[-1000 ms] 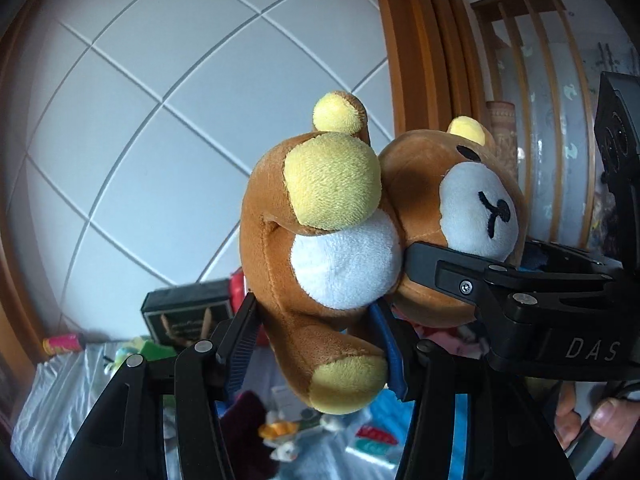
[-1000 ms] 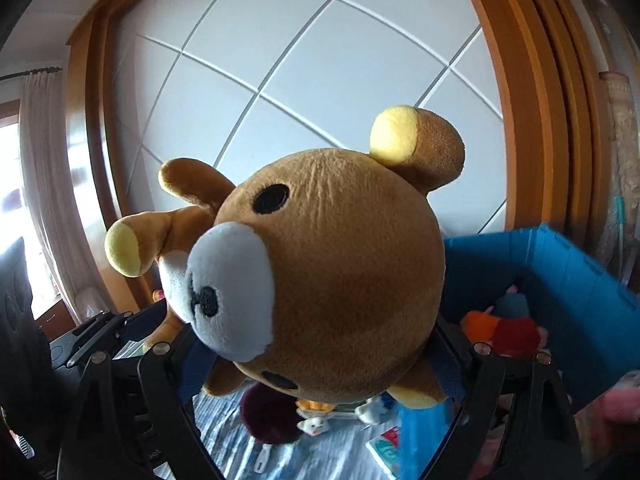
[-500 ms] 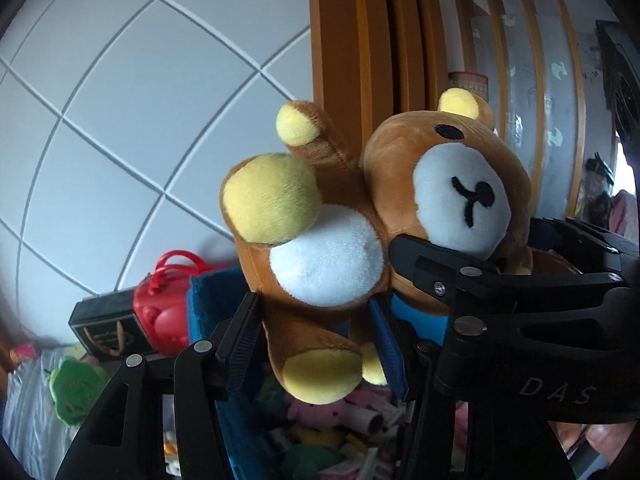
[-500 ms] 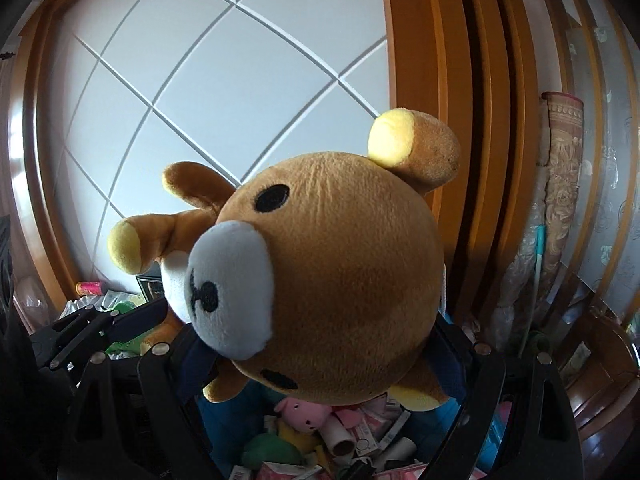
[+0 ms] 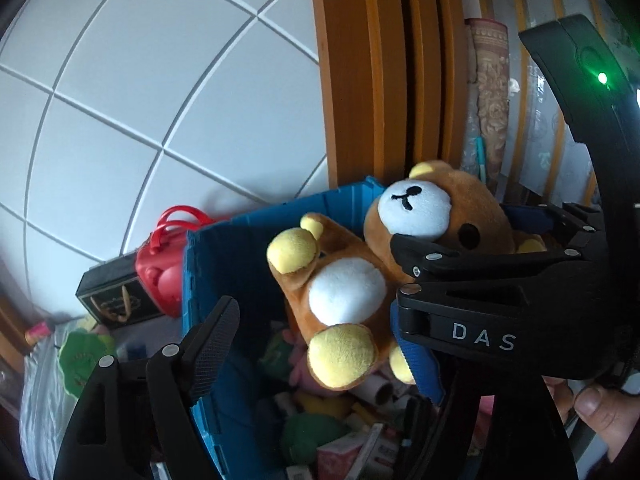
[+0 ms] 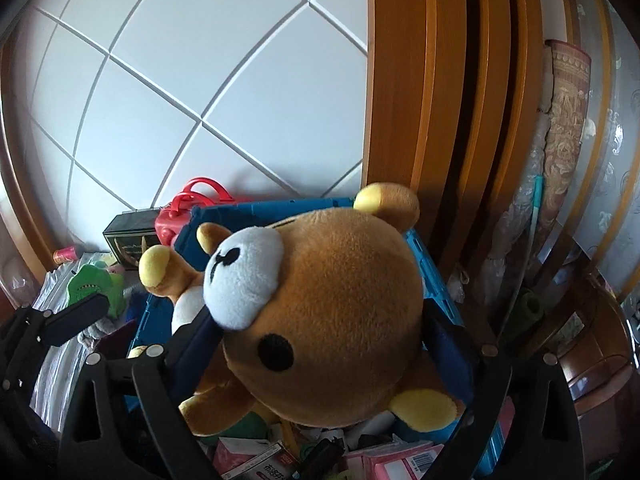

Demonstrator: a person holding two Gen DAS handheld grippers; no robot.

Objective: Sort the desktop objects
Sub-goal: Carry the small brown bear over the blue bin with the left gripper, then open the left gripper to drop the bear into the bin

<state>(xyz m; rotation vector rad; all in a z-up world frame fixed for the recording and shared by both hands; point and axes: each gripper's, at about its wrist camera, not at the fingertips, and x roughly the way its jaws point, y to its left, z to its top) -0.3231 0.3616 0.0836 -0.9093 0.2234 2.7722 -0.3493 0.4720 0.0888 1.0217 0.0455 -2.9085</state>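
hanging over the blue crate [image 5: 240,248], the brown plush bear [image 5: 344,292] is leaning head-up toward the crate's far corner while both my claws are opening around it. my left claw [image 5: 320,320] is spreading apart: its left finger [image 5: 216,340] is standing clear of the bear's body, and the bear's leg is lying against the blue pad of the right finger. my right claw [image 6: 324,344] is widening too, with the bear's head [image 6: 332,320] filling the gap between its blue pads, which are sitting right against the plush on both sides; i cannot tell whether they are pressing. below the bear, the crate is holding a jumble of small toys and cartons. a red case [image 5: 160,276] and a dark box [image 5: 116,300] are standing just behind the crate's left wall, beside a green plush toy [image 6: 96,284] on the desk. a hand [image 5: 600,412] is gripping the right claw's handle.
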